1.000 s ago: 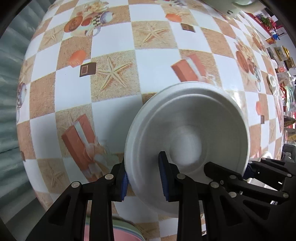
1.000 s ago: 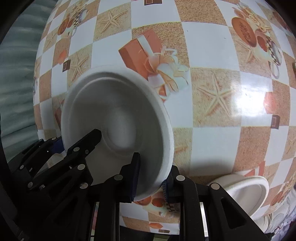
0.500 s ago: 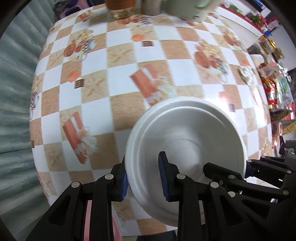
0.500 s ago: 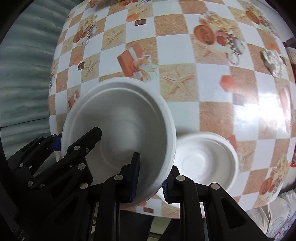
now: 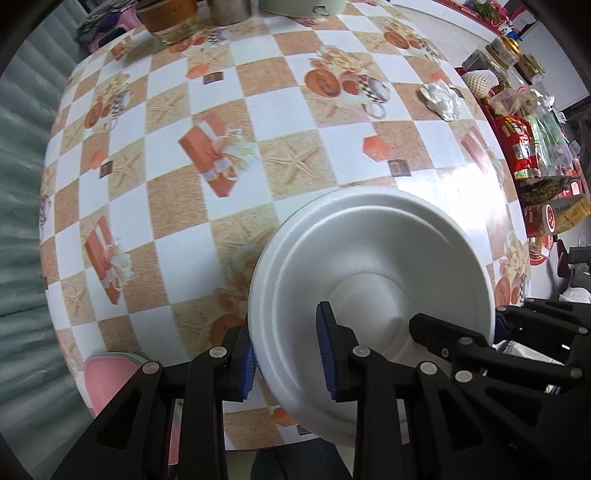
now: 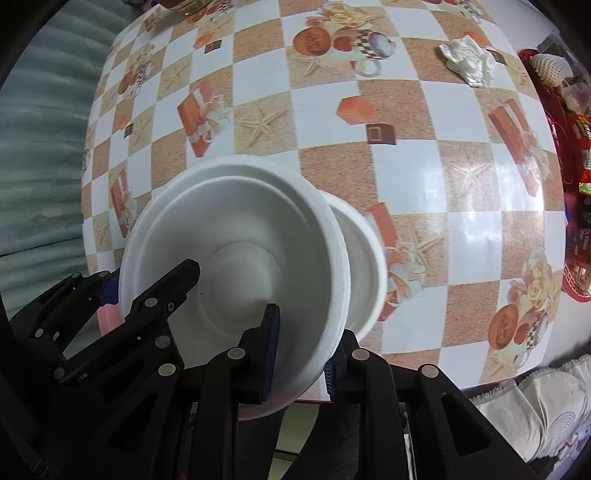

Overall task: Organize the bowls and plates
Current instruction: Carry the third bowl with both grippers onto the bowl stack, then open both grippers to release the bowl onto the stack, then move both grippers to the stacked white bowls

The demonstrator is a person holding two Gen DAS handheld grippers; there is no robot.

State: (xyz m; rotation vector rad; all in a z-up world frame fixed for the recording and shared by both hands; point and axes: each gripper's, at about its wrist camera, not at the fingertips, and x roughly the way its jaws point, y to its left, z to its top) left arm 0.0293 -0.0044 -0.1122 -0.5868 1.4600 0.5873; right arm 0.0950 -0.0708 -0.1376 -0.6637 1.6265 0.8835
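Observation:
Both grippers hold one white foam bowl above the table's near edge. My left gripper is shut on its left rim; my right gripper is shut on its right rim, where the bowl fills the lower left of the right wrist view. A second white bowl sits on the table just behind and right of the held one, partly hidden by it. A stack of pink and green plates lies at the table's near left edge.
The table has a checkered orange-and-white cloth. A crumpled white wrapper lies far right. Jars and a pot stand at the far edge. Snack packets are piled right of the table. A grey curtain hangs at left.
Both grippers have lifted the bowl up and back from the table, so more of the table shows. The second bowl on the table has come into the right wrist view.

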